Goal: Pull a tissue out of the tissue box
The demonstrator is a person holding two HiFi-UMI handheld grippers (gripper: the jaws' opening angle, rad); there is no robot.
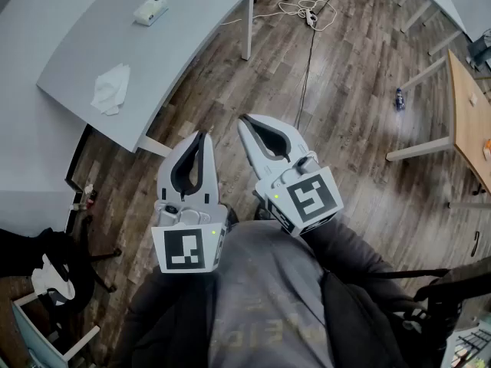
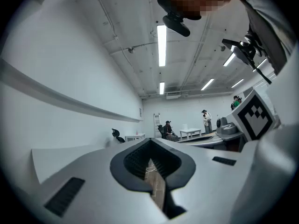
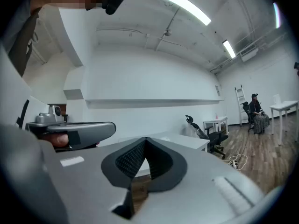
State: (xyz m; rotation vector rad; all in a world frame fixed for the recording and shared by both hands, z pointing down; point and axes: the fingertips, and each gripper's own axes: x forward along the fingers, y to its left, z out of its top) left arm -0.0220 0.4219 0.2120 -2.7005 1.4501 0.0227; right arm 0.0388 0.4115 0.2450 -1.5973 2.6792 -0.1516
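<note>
The tissue box (image 1: 150, 10), a small pale pack, lies far back on the grey table (image 1: 69, 44). A crumpled white tissue (image 1: 111, 89) rests loose on the same table near its front edge. Both grippers are held close to the person's body over the wooden floor, well short of the table. My left gripper (image 1: 204, 135) is shut with nothing in it, and its jaws meet at the tip (image 2: 150, 141). My right gripper (image 1: 244, 119) beside it is also shut and empty (image 3: 145, 140). Neither gripper view shows the tissue box.
A power strip with a white cable (image 1: 307, 10) lies on the floor behind the table. A wooden table (image 1: 468, 113) stands at the right, with a small blue bottle (image 1: 399, 98) on the floor near it. A chair (image 1: 54, 278) is at the lower left. People (image 2: 168, 129) sit far off.
</note>
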